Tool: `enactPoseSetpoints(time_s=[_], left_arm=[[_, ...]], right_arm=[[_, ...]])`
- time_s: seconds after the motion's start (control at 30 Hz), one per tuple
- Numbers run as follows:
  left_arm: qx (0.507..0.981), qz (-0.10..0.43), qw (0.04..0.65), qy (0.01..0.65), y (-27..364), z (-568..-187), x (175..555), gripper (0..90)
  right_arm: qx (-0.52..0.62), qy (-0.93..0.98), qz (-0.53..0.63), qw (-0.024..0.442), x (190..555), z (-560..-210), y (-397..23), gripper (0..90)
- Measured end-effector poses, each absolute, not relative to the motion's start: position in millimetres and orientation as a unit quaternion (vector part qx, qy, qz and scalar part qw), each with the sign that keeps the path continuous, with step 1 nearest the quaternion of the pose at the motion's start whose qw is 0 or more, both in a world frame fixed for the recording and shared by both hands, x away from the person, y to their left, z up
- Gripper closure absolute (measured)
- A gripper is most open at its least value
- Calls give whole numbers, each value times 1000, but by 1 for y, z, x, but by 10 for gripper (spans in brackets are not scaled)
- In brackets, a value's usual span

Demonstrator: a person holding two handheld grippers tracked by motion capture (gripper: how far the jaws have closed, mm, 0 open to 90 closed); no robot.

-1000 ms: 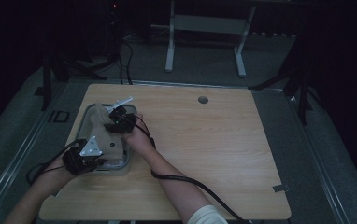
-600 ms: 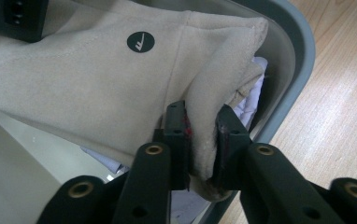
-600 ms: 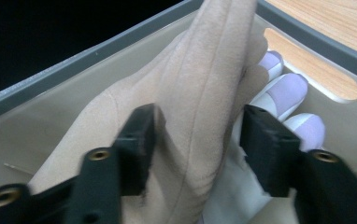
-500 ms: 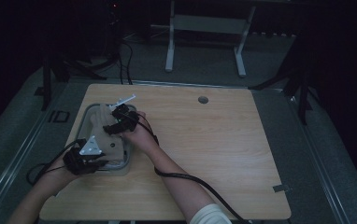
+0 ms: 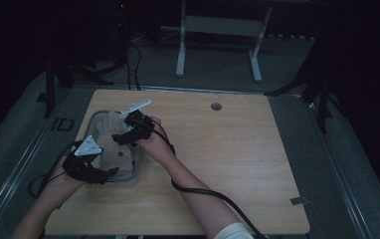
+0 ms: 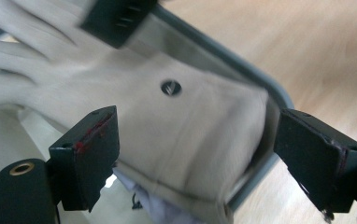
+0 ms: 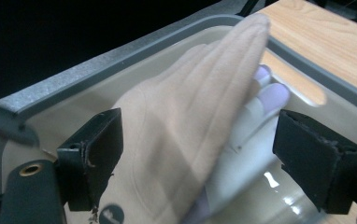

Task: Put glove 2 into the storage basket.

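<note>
1. A beige glove (image 6: 167, 121) is lying inside a clear tub (image 5: 136, 167) with a grey rim, its cuff at the tub's near end and its fingers stretching toward the far end.
2. A pale lilac glove (image 7: 265, 100) is lying under the beige one, its fingertips peeking out beside the beige fingers.
3. A small dark round badge (image 6: 170, 87) is sitting on the back of the beige glove.
4. The left claw (image 6: 200, 154) is hovering over the cuff, having just been opening; its jaws are standing released, wide apart, with the cuff and the tub's rim between them and neither pad pressing.
5. The right claw (image 7: 195, 158) is hovering over the fingers at the tub's far end, also just opened and released, the beige glove rising between its jaws untouched.
6. The tub is sitting at the left edge of the wooden surface (image 5: 228, 149); a round grommet hole (image 5: 216, 106) is lying well apart from the tub, toward the far edge.
7. A black cable (image 5: 198, 191) is trailing from the right claw across the surface.
</note>
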State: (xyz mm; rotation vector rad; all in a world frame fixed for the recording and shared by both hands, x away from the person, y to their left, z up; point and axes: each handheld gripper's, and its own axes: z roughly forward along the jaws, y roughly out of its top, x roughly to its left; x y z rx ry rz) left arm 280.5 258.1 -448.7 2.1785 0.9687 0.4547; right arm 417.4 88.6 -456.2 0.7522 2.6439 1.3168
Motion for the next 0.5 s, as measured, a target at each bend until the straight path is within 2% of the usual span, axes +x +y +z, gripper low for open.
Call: enactPoseSetpoints(time_s=[0.3,0.5], left_arm=[[819,209,381,374,234,-446,284,146],[821,194,396,362,215,-449,285,146]], right_arm=[[224,870,434,58,408,-454,63,161],[221,873,431,64,406,-457,44,160]])
